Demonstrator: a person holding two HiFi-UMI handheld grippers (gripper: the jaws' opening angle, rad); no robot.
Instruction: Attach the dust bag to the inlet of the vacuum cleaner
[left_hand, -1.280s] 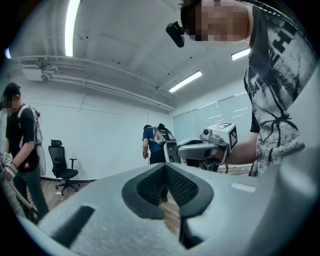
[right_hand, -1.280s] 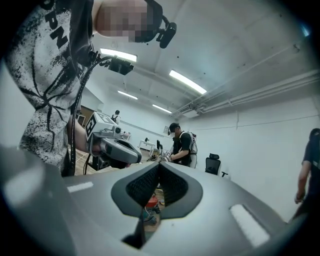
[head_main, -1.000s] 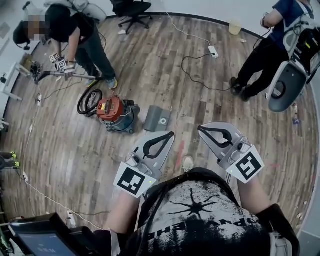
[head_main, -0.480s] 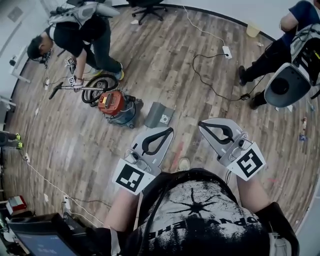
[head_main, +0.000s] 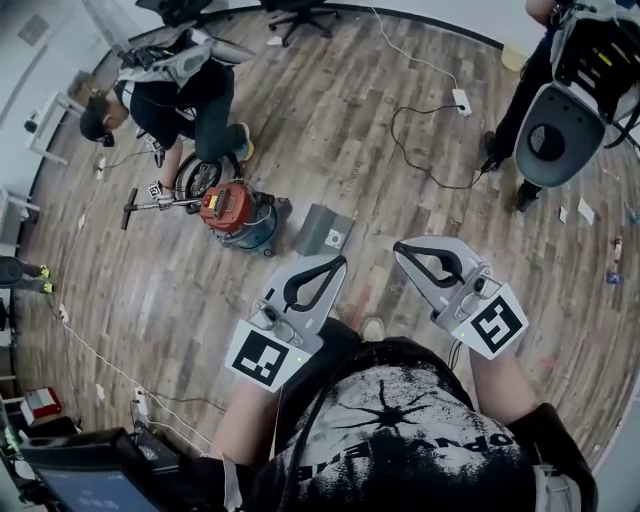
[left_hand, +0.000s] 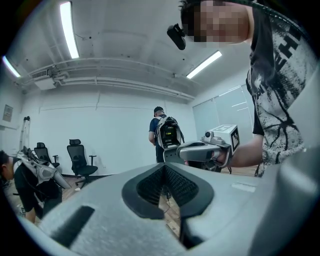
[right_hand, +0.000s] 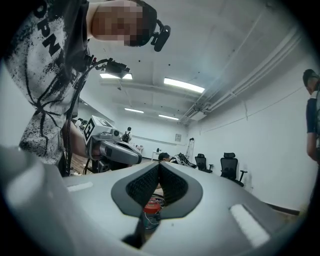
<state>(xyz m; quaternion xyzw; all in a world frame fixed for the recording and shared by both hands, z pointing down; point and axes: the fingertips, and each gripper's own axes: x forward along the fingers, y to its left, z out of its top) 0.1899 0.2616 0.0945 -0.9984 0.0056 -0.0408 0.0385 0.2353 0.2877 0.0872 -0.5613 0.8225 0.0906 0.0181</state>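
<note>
The grey dust bag (head_main: 322, 232) lies flat on the wooden plank floor (head_main: 330, 130), just beside the red-lidded vacuum cleaner (head_main: 238, 214), at its three o'clock. It looks light and floppy, with a stiffer collar round its hole, so it is best pinched at the collar's edge. The left gripper (head_main: 338, 264) and right gripper (head_main: 402, 247) are empty, jaws pressed together. A power strip (head_main: 461, 101) lies at one o'clock in the open room.
</note>
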